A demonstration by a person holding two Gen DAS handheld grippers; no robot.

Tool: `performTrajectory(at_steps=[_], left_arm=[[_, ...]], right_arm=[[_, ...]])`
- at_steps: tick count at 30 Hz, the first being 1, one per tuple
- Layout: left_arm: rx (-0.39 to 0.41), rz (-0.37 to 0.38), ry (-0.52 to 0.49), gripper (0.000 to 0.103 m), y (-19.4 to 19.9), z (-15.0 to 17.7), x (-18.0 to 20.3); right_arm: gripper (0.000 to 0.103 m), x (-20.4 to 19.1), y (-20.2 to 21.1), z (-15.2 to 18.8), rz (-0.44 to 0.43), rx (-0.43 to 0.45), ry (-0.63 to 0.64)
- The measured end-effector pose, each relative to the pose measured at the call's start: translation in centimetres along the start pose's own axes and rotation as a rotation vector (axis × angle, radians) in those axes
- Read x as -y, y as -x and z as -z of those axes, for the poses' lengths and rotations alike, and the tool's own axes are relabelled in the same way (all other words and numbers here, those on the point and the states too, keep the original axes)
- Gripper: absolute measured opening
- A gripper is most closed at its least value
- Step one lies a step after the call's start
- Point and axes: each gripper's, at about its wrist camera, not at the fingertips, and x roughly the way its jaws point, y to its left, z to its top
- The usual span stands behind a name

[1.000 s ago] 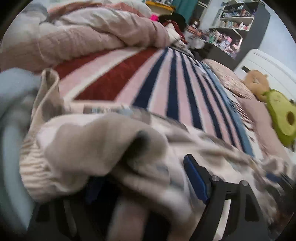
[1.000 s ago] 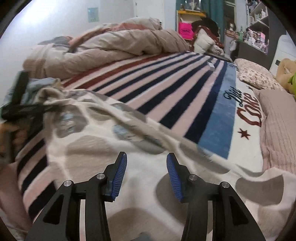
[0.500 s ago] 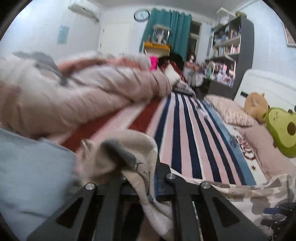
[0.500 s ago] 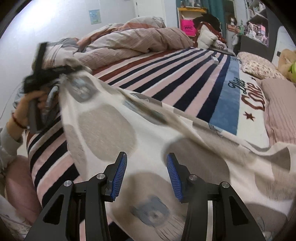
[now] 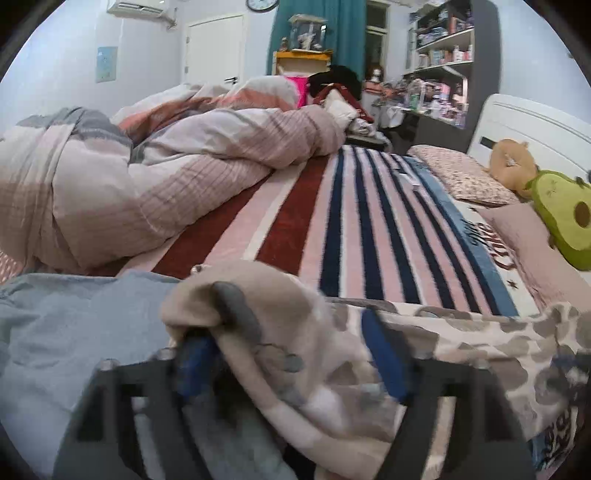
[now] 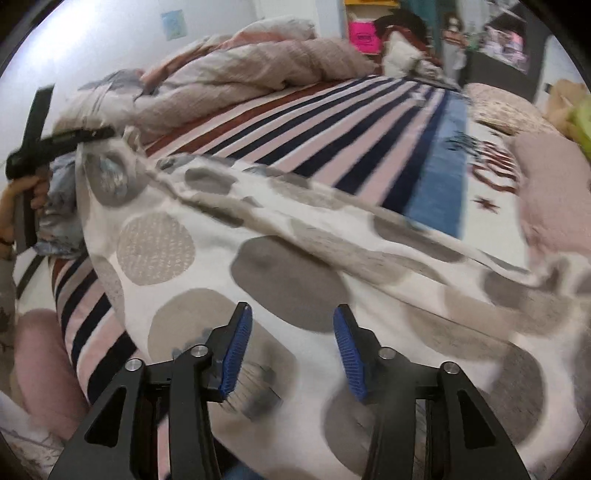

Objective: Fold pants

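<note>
1. Beside a small red star, red script lettering (image 6: 493, 164) on the striped blanket (image 5: 347, 229): smeared in the right wrist view, cut by a pillow's edge in the left, not readable in either.
2. On the pink bag (image 6: 364, 37) at the far end, dark print too small to make out; on the wall, a clock (image 5: 261, 3) cropped by the lens rim.
3. Near edge of both views lost to motion blur, worst around the left gripper (image 5: 284, 332): jaws apart, blue pads wide of each other, with a bunched fold of the spotted pants (image 5: 332, 369) draped over the left finger and lying between the two.
4. Whether that fold is pinched anywhere: cannot tell, fabric hiding the left pad.
5. Right gripper (image 6: 291, 347) with jaws apart, nothing between the pads, hovering just above the pants.
6. Pants cream with grey dots, spread on the striped blanket at the near side of the bed, just beside a pale blue garment (image 5: 66, 332).
7. Long axis across the bed, from the corner at the left gripper's tip, far left in the right wrist view, toward the lower right, where the lens rim cuts off the far end.
8. Waist or hem at either end: not distinguishable.
9. Crumpled duvet (image 5: 147, 166) behind, avocado plush (image 5: 565, 218) by the headboard.
</note>
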Motion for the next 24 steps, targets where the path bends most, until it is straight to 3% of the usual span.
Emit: performTrajectory(at_steps=[1, 5, 8, 12, 15, 16, 18, 19, 20, 21, 22, 23, 24], left_arm=[[0.005, -0.001, -0.008, 0.074, 0.5, 0.2, 0.3], [0.044, -0.006, -0.028, 0.079, 3.0, 0.8, 0.7], [0.042, 0.046, -0.04, 0.079, 3.8, 0.7, 1.6], [0.008, 0.145, -0.08, 0.079, 3.0, 1.1, 4.1], [-0.006, 0.173, -0.108, 0.079, 2.0, 1.4, 5.7], [-0.01, 0.177, -0.112, 0.079, 1.8, 1.5, 6.0], [-0.016, 0.188, -0.122, 0.079, 1.2, 1.7, 6.5], [-0.02, 0.192, -0.131, 0.079, 0.9, 1.8, 6.7], [-0.022, 0.193, -0.137, 0.079, 0.6, 1.9, 6.8], [-0.024, 0.192, -0.143, 0.079, 0.4, 2.1, 7.0], [-0.026, 0.195, -0.15, 0.079, 0.2, 2.2, 7.3], [-0.028, 0.201, -0.153, 0.079, 0.0, 2.3, 7.5], [-0.03, 0.208, -0.157, 0.079, -0.1, 2.4, 7.7]], right_arm=[[0.061, 1.0, 1.1, 0.3, 0.056, 0.017, -0.015], [0.062, 3.9, 3.2, 1.1, 0.265, -0.005, -0.007], [0.062, 5.3, 3.2, 0.8, 0.326, -0.039, 0.012], [0.069, 5.5, 1.9, 0.6, 0.494, -0.08, 0.091], [0.079, 6.1, 0.4, 1.2, 0.44, -0.135, 0.067], [0.079, 6.0, 0.2, 1.7, 0.46, -0.14, 0.076], [0.076, 5.5, -0.1, 2.5, 0.6, -0.128, 0.157], [0.066, 5.3, 0.1, 2.8, 0.672, -0.112, 0.193], [0.046, 5.3, 0.3, 2.9, 0.718, -0.101, 0.209], [0.035, 5.6, 0.9, 2.9, 0.755, -0.093, 0.202], [0.014, 6.0, 1.4, 2.8, 0.769, -0.088, 0.188], [0.002, 6.4, 2.0, 2.7, 0.784, -0.082, 0.177], [0.002, 6.8, 3.0, 2.4, 0.794, -0.059, 0.166]])
